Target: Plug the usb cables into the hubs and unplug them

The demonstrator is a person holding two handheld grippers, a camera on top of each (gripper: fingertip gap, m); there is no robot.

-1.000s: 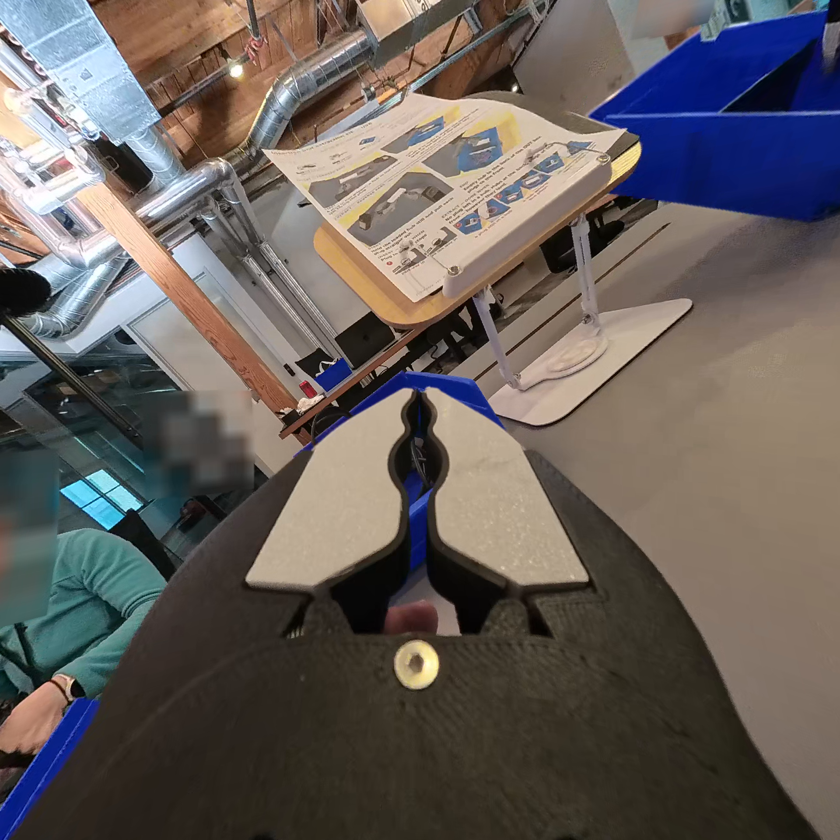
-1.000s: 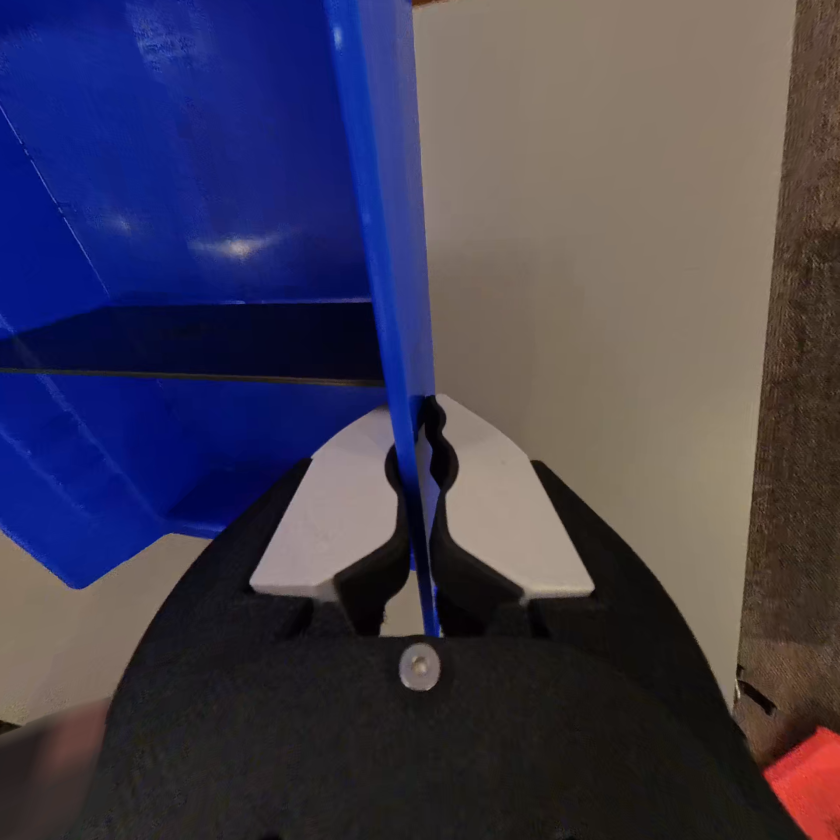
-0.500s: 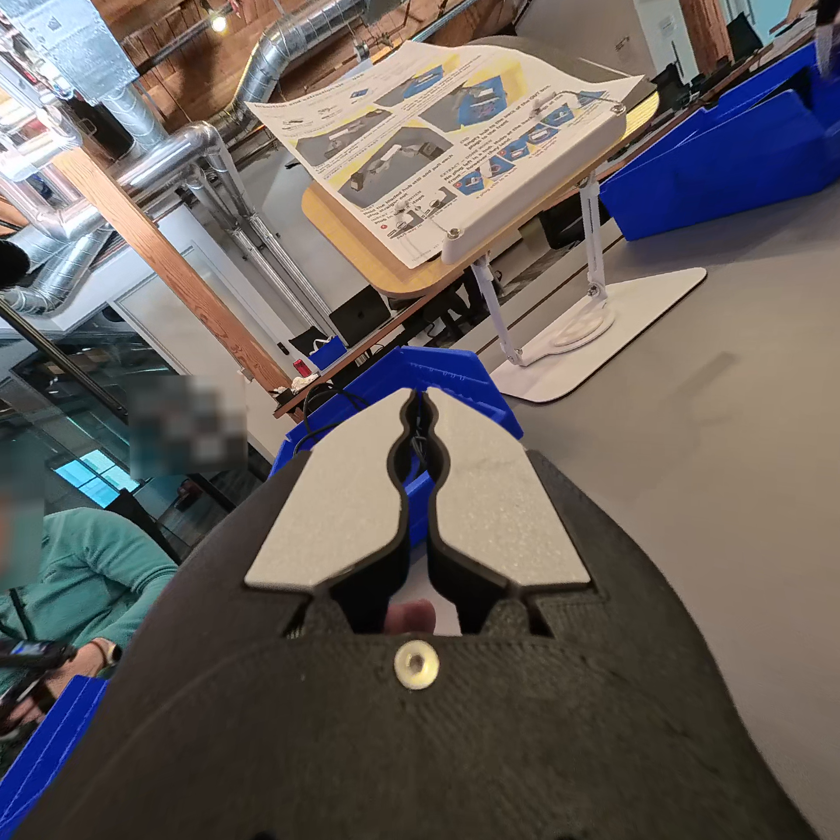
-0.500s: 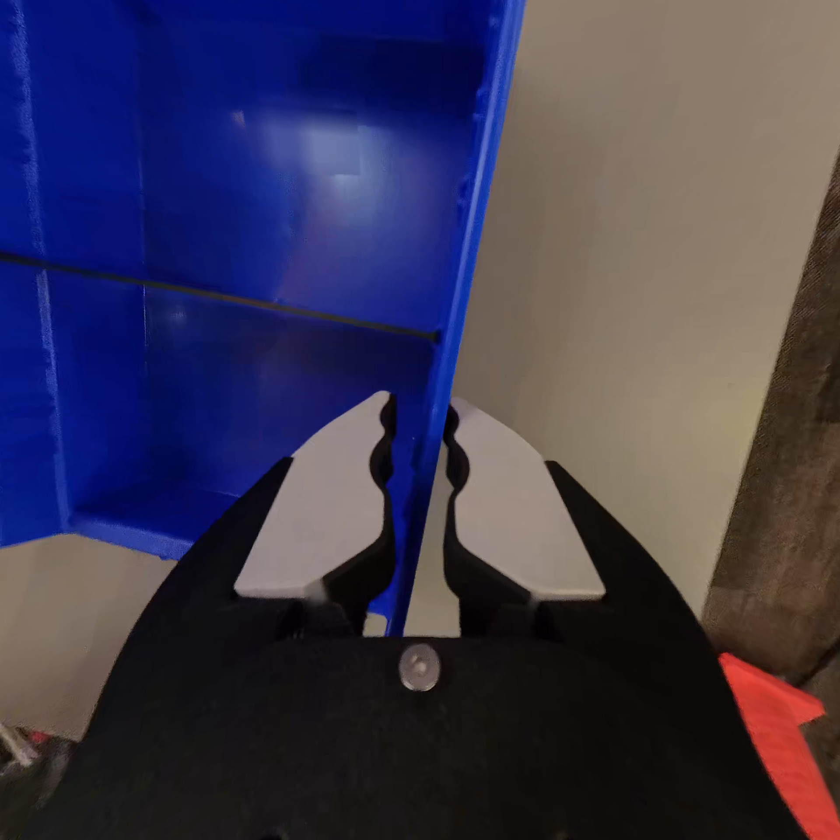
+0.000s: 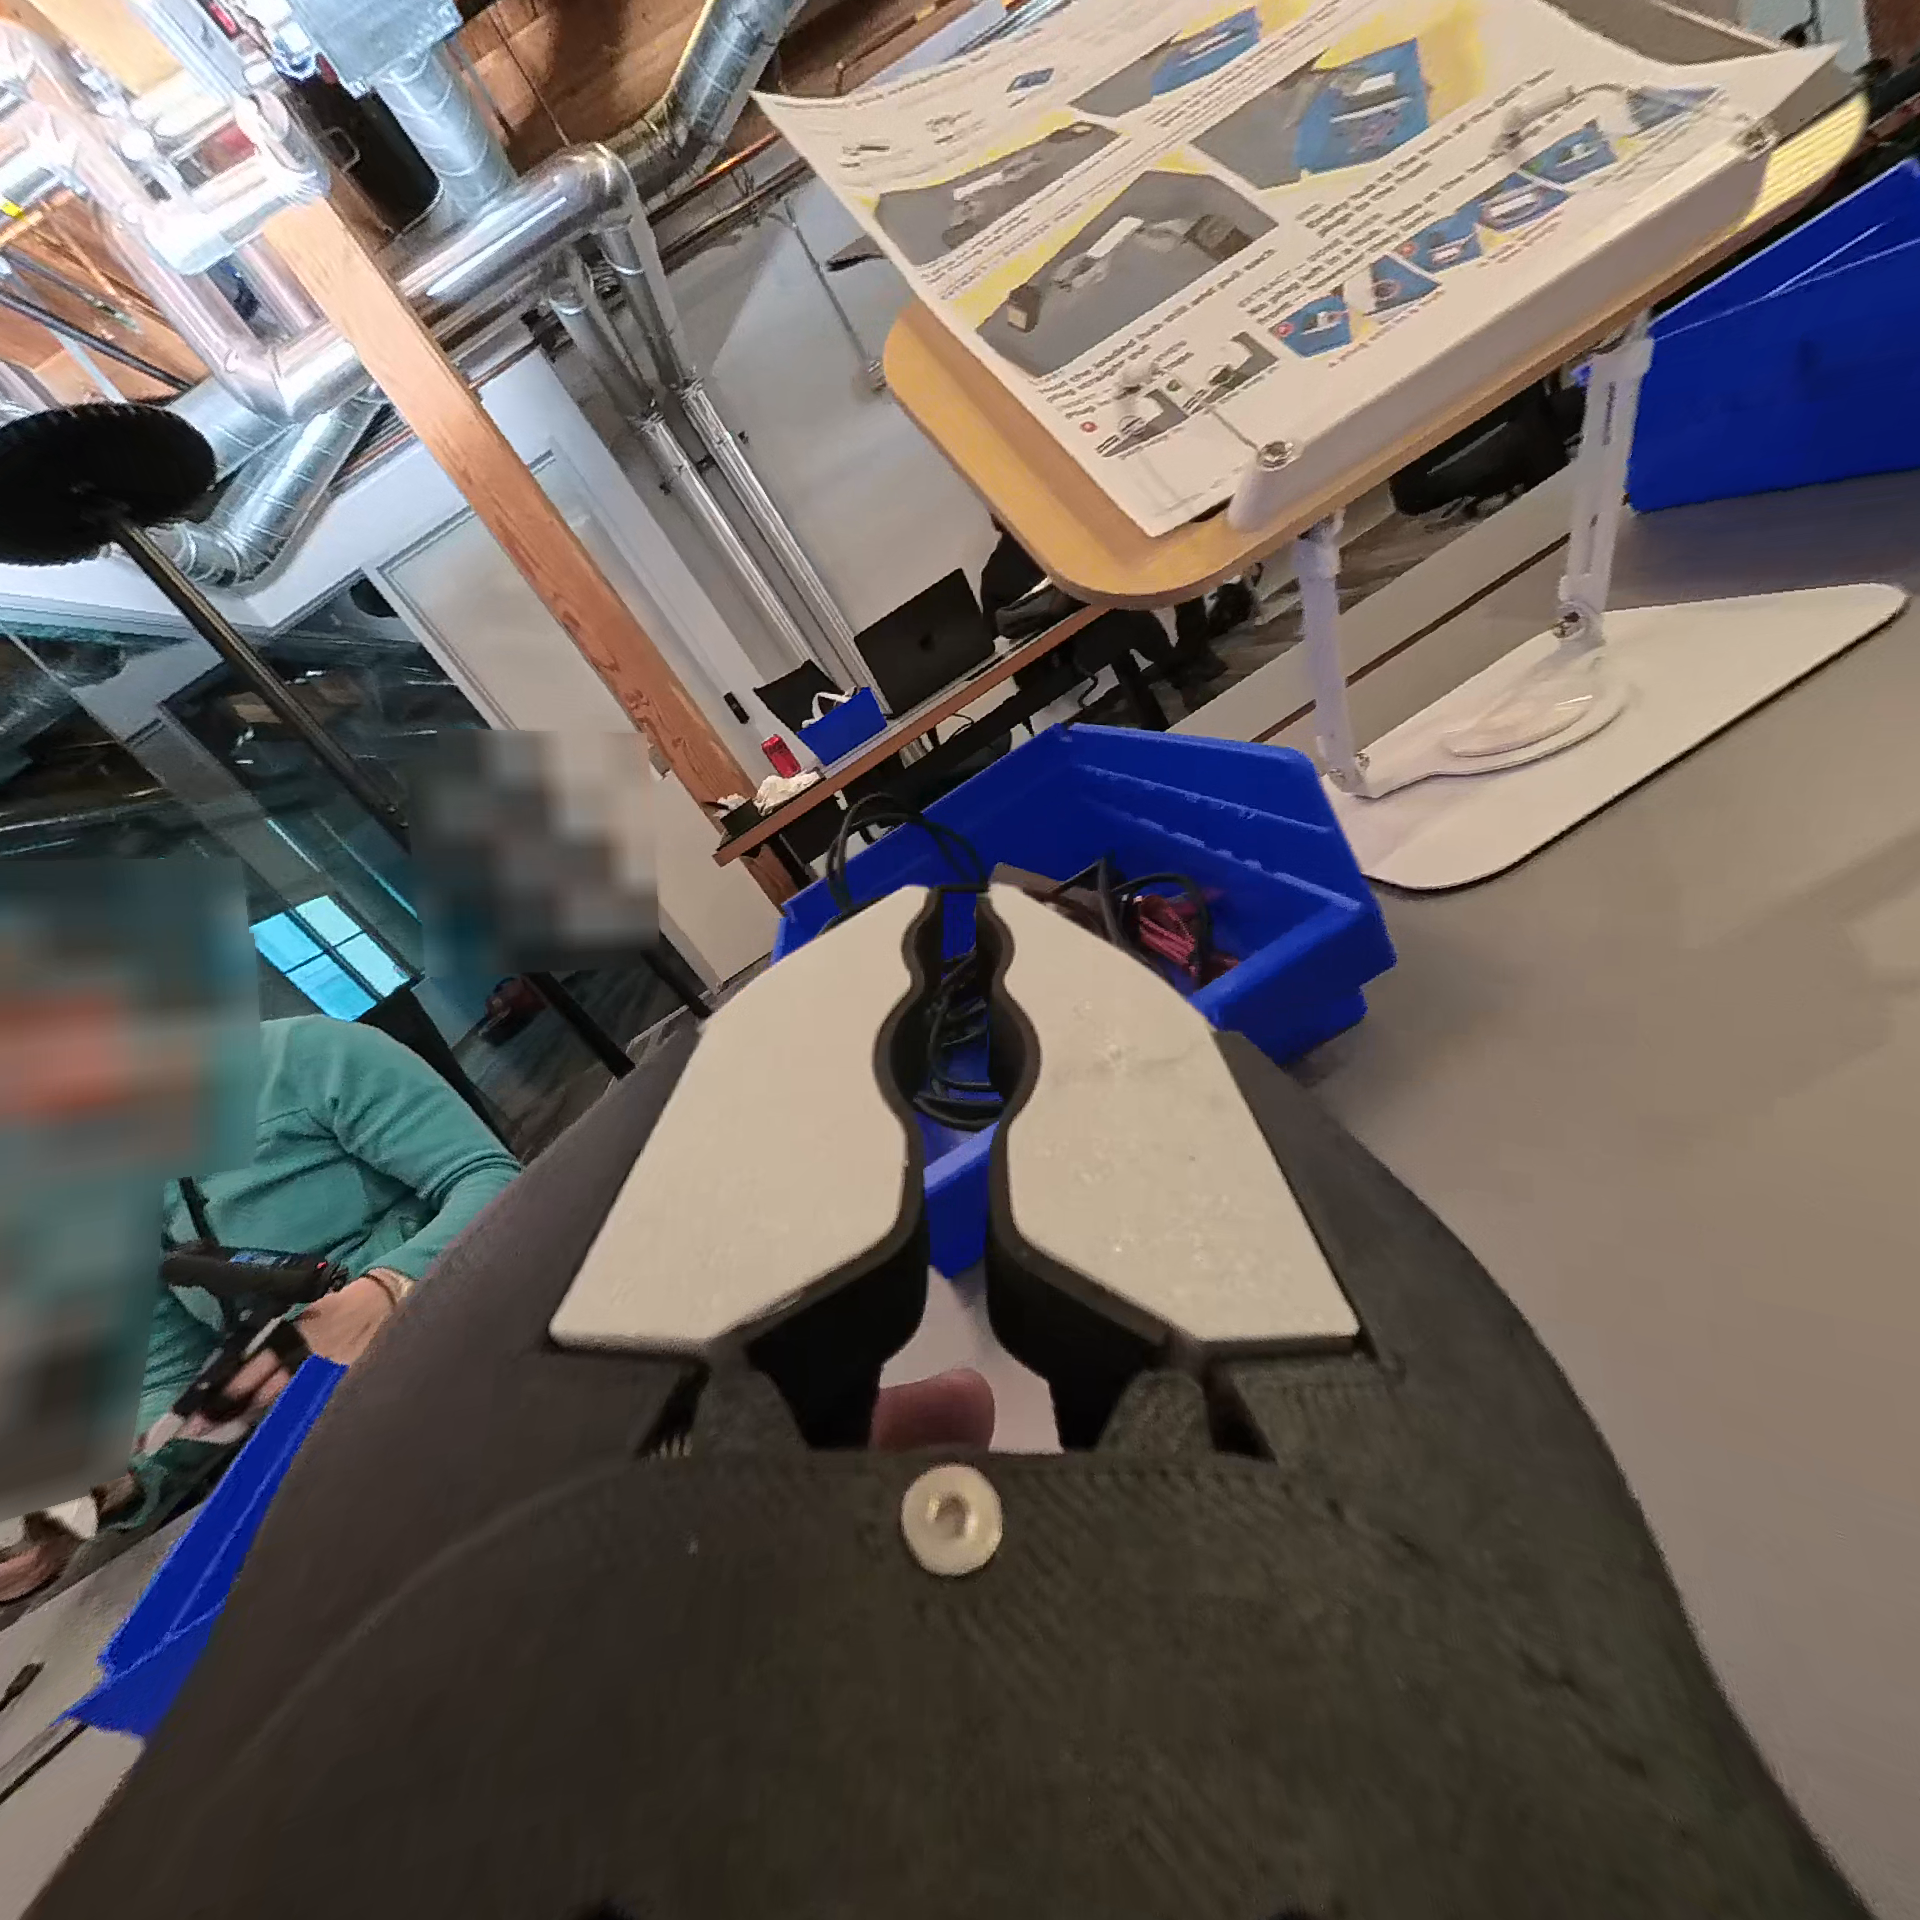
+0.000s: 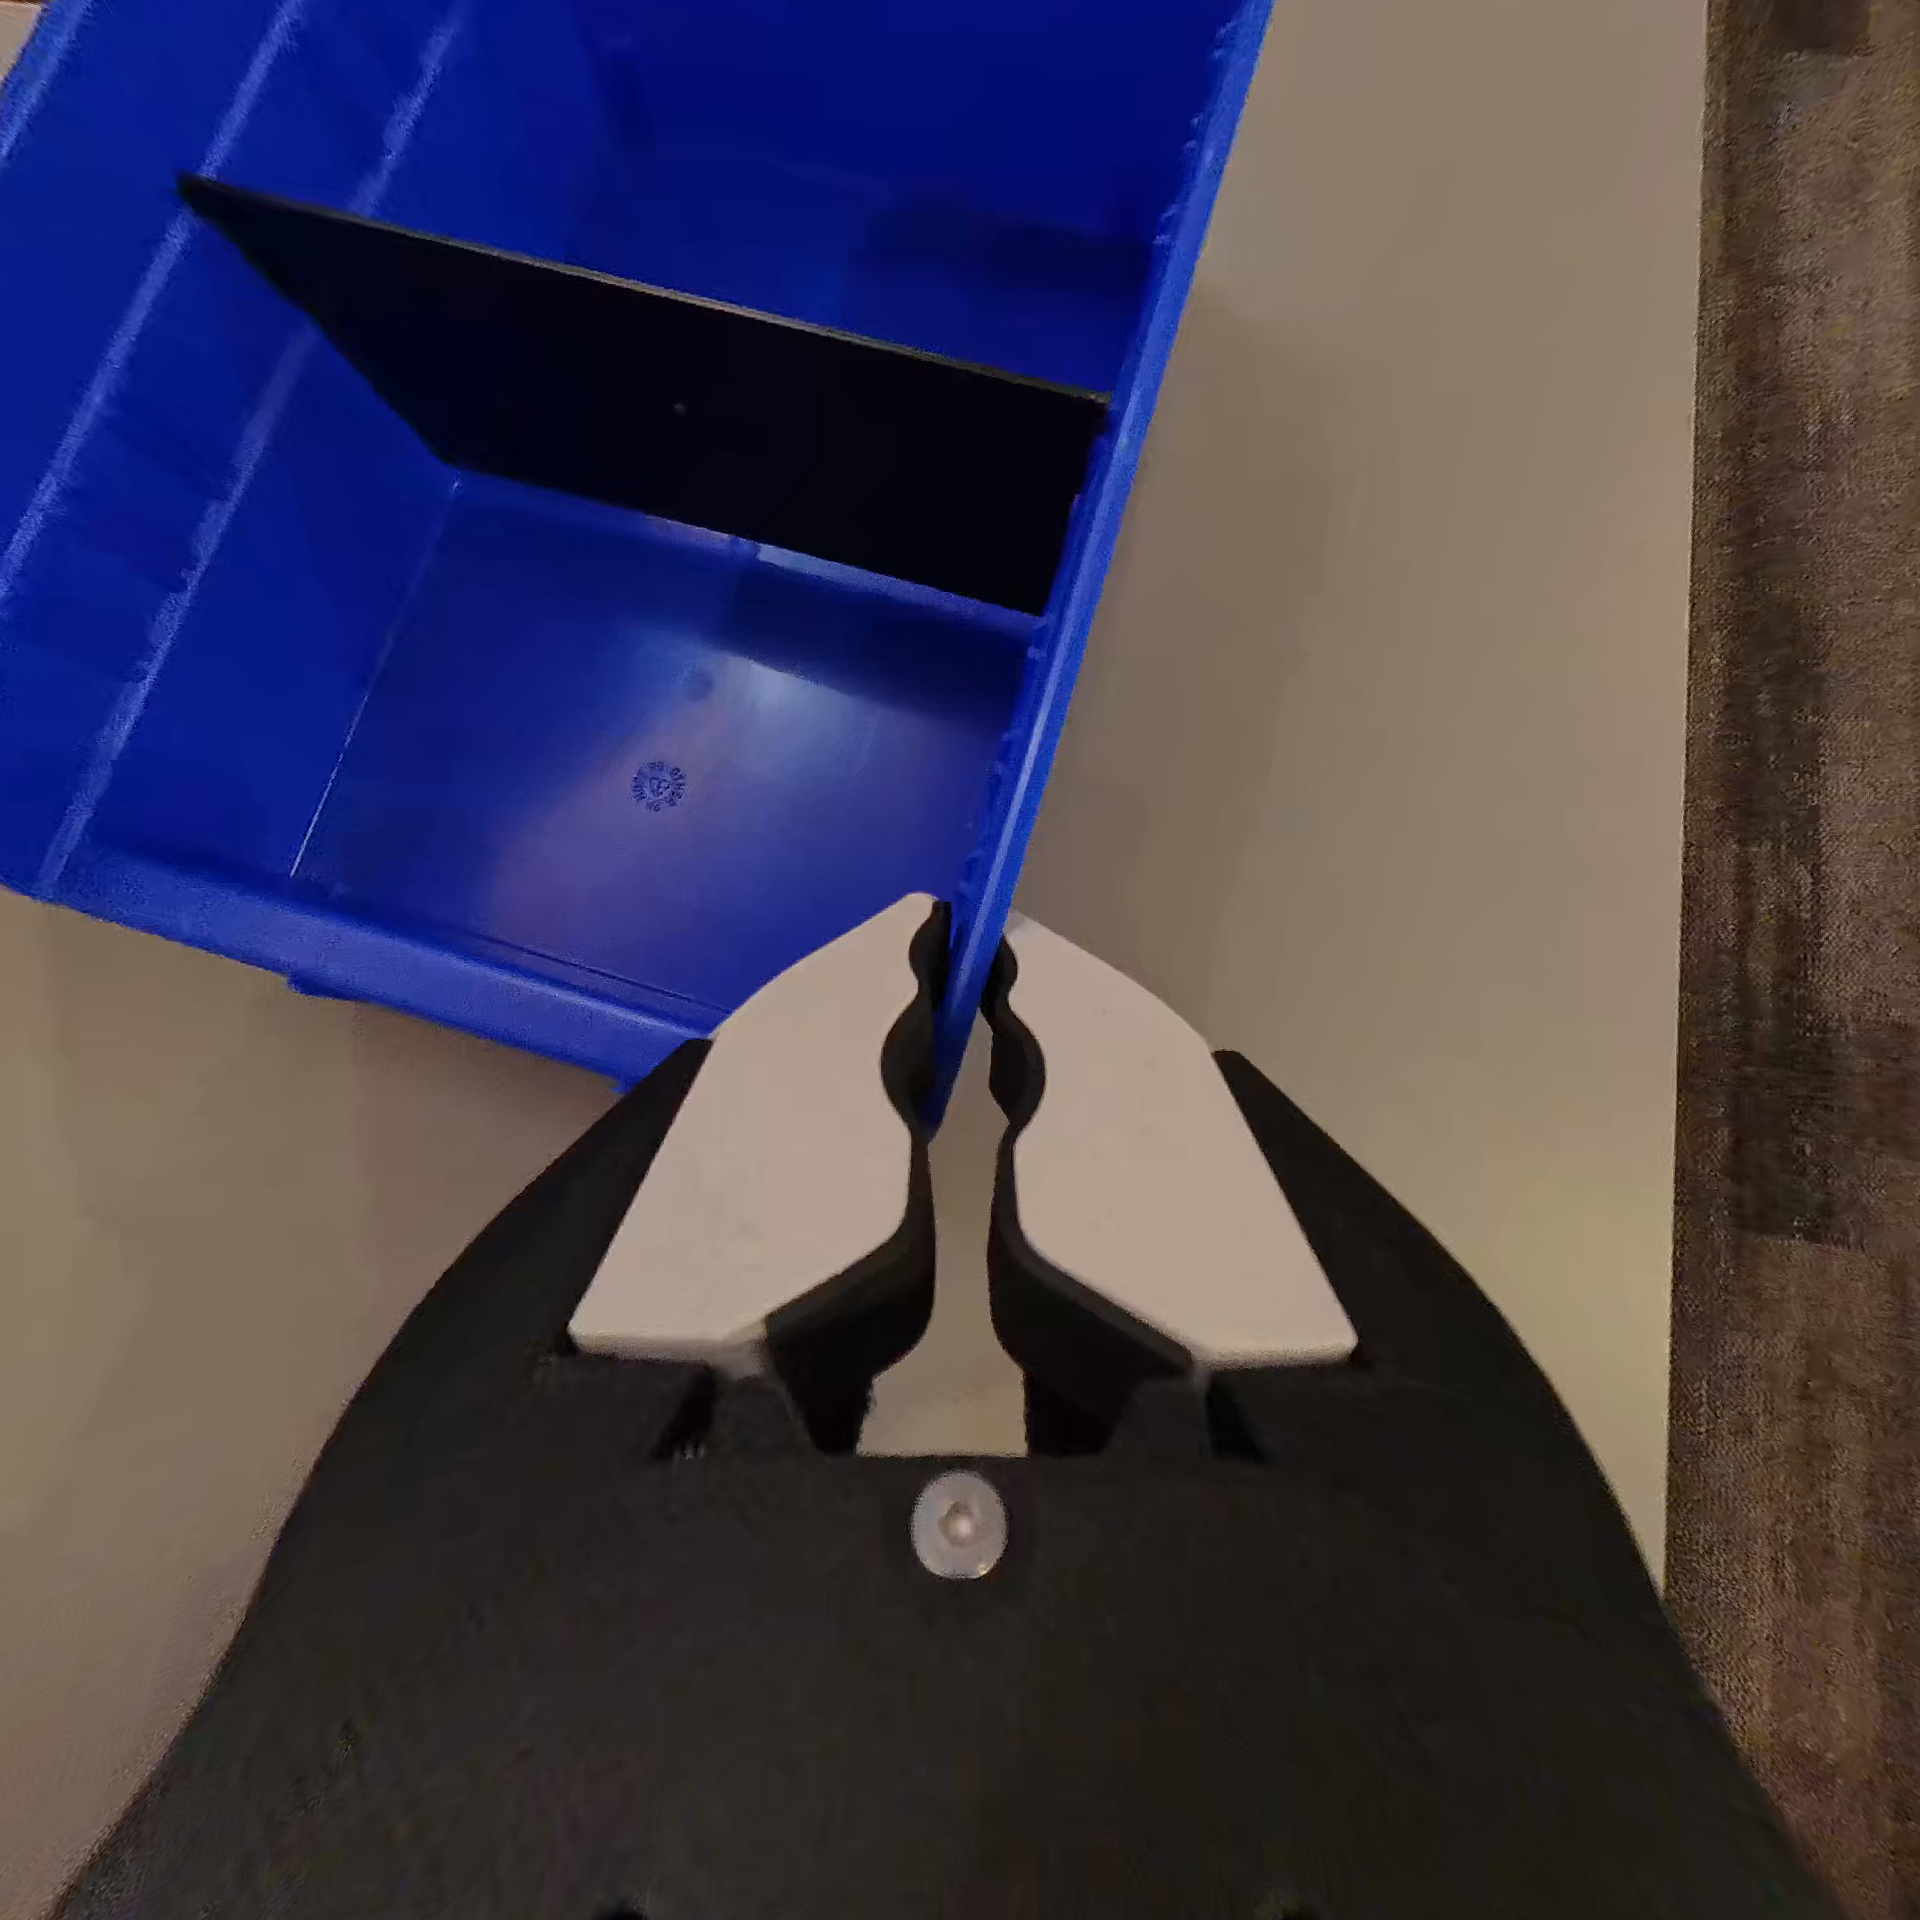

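On my left hand-held gripper [image 5: 964,909] the two pale grey, grainy finger plates sit in a matte black, woven-looking shell, and their wavy black inner edges are drawn together at the tips with nothing between them. Just past those tips a blue plastic bin [image 5: 1288,940] with ribbed walls rests on the smooth grey desk [image 5: 1662,1143]. In it I see a tangle of thin black usb cables [image 5: 951,1023] and a bundle of reddish ones [image 5: 1169,925]; I cannot make out any hub. Behind the bin a white stand [image 5: 1538,717] with slim legs and a flat base carries a wooden board with a printed instruction sheet [image 5: 1247,197] on it.

On my right hand-held gripper [image 6: 968,920] the same wavy jaws straddle the thin right side wall of a second blue bin [image 6: 1091,644] near its front corner; the left jaw touches the wall, while a narrow gap shows on the right, so it is not clamped. This bin is glossy inside, split by a flat black divider [image 6: 665,416], and the near compartment is bare. It lies on a smooth beige desk surface [image 6: 1403,727] beside a strip of rough brown carpet [image 6: 1808,831].
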